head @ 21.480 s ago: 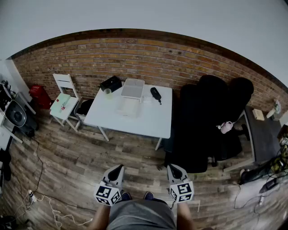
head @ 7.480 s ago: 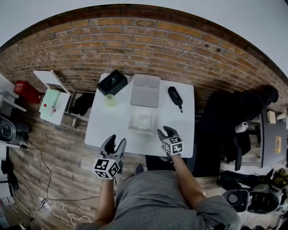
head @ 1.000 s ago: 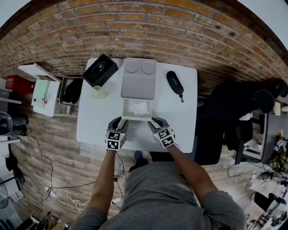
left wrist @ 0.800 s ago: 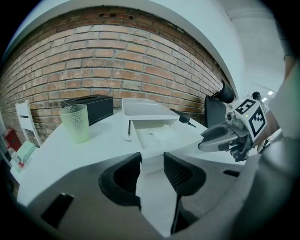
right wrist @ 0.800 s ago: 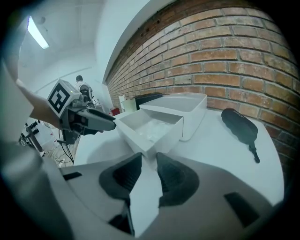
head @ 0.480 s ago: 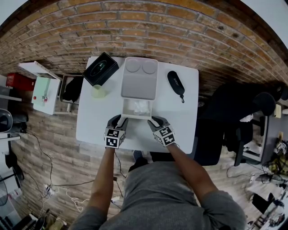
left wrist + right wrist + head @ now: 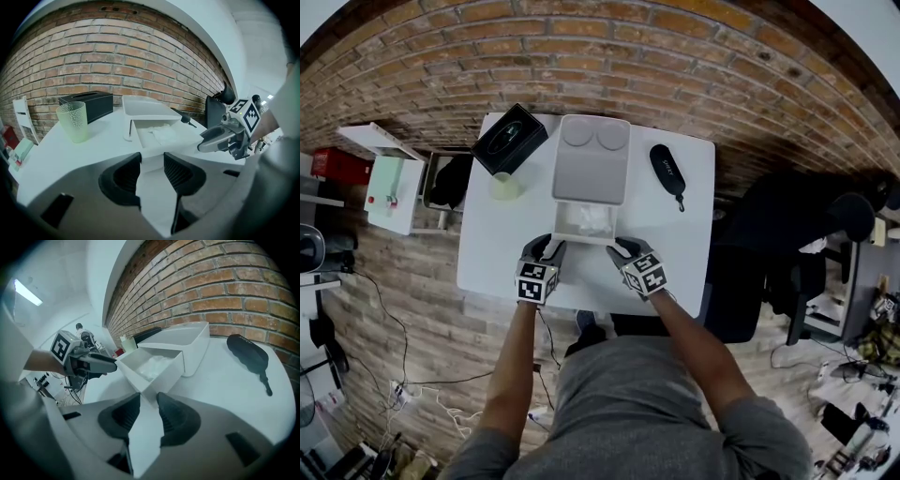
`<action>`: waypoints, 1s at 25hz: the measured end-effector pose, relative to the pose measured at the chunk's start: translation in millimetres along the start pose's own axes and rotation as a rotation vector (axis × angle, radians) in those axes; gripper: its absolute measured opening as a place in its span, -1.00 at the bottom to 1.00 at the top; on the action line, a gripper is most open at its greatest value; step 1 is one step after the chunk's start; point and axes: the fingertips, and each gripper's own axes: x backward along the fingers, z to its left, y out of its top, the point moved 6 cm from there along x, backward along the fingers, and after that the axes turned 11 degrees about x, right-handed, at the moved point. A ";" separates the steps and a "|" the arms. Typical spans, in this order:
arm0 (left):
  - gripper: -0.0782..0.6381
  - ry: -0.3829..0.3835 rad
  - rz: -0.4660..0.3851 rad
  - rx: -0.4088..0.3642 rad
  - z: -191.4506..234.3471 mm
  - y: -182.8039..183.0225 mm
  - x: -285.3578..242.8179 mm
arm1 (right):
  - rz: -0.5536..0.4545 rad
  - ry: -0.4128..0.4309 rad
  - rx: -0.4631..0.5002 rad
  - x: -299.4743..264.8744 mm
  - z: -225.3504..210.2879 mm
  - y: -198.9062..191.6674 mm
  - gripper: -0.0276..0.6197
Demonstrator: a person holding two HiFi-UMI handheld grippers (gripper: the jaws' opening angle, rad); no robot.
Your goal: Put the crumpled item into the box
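An open white box (image 7: 589, 225) stands mid-table, with the crumpled white item (image 7: 592, 220) lying inside it. Its lid (image 7: 592, 159) lies just behind. My left gripper (image 7: 547, 249) rests at the box's near left corner, open, with only table and box wall (image 7: 149, 143) showing past its tips (image 7: 151, 159). My right gripper (image 7: 623, 250) sits at the near right corner. Its jaws have just been opening, and the box's corner (image 7: 144, 389) points into the gap (image 7: 147, 401) without being pressed. The crumpled item (image 7: 161, 133) (image 7: 152, 365) shows in both gripper views.
A green cup (image 7: 504, 190) and a black box (image 7: 510, 139) stand at the table's far left. A black case (image 7: 667, 169) lies to the right of the lid. Black chairs (image 7: 787, 225) stand to the right of the white table (image 7: 487, 253), a small stool (image 7: 389, 183) to the left.
The right gripper's marker cube has tilted slightly. Both grippers stay at the box's near corners, and the box has not moved.
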 end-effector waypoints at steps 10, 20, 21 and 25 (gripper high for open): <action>-0.35 -0.008 0.021 0.009 4.5 5.8 -3.0 | 0.018 -0.011 -0.032 -5.1 -2.2 4.1 -0.49; -0.35 -0.020 0.015 0.007 7.5 14.5 -12.0 | 0.017 -0.024 -0.054 -8.3 -12.5 8.7 -0.48; -0.35 -0.019 0.013 0.009 8.0 15.8 -13.2 | 0.014 -0.030 -0.061 -8.8 -13.9 9.4 -0.49; -0.35 -0.016 0.016 0.017 8.1 19.9 -19.6 | 0.014 -0.054 -0.115 -10.6 -20.9 11.3 -0.50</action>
